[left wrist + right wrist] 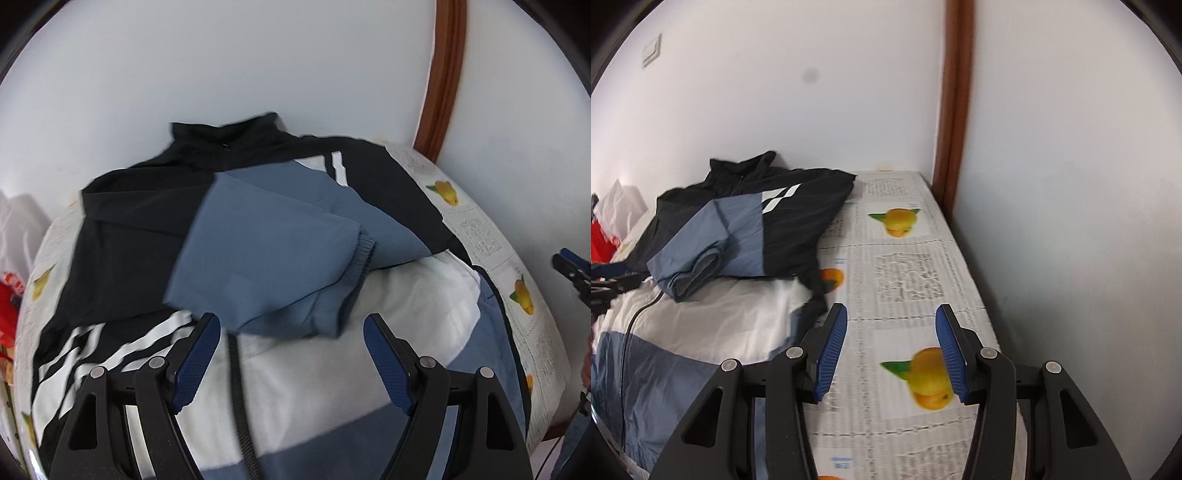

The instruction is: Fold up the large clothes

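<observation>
A black, blue and white jacket lies spread on a table with a fruit-print cloth. Its collar points toward the wall. One blue sleeve is folded across the chest, with its elastic cuff to the right. My left gripper hovers open over the white band near the zipper, holding nothing. In the right wrist view the jacket is at the left. My right gripper stands open over the bare cloth beside the jacket's edge, with nothing between its fingers.
A white wall runs behind the table, and a brown wooden post stands at its far right corner. White and red bags sit at the left end. The table's right edge runs close to a side wall.
</observation>
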`<state>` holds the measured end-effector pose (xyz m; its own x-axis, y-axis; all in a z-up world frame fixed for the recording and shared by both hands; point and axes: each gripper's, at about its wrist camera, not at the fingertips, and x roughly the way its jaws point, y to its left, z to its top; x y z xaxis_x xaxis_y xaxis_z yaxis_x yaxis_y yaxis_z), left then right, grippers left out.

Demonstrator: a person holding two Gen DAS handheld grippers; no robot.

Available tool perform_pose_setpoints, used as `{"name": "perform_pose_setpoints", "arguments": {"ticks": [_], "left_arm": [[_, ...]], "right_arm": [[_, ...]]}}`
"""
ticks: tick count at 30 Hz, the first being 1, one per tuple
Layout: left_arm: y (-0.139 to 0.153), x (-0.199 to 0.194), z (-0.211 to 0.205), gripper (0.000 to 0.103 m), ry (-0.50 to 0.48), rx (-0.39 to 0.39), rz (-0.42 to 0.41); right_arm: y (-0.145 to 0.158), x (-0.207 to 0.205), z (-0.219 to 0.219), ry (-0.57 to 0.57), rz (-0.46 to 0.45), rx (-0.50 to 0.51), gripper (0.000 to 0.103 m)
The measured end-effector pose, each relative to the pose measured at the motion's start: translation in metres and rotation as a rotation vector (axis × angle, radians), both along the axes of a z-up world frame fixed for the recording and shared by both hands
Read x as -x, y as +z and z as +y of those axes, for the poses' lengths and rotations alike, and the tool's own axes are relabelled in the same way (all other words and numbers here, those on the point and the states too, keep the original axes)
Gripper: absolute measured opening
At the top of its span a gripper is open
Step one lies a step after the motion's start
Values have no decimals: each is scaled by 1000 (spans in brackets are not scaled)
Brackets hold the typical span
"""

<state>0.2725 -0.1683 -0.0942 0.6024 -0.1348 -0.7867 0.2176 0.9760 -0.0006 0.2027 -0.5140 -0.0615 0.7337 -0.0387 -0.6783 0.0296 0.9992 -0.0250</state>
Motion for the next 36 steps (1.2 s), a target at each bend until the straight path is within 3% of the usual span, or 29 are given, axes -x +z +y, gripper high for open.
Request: {"name": "perform_pose_setpoints", "arguments": {"ticks": [8,13,15,17,20,25,36], "left_arm": [[-40,-28,-29,79,-24,-50,68],[-59,-40,-30,78,8,-47,103],[-62,-42,-31,70,23,-56,99],[-61,-42,-32,51,30,-66,84],[-55,-42,-28,30,20,-54,84],[-30,-34,-9,16,32,-5,50],[23,-22,97,11,173,33,-92]], "right_arm": [[-20,-1,-21,8,5,-33,50],[-31,-1,-16,12,13,14,50],[-34,1,-13,14,15,35,50],[-36,5,-9,19,18,57,50],[-38,8,0,31,28,80,50],[-31,8,21,57,27,83,49],[-4,4,89,119,-3,49,49]]}}
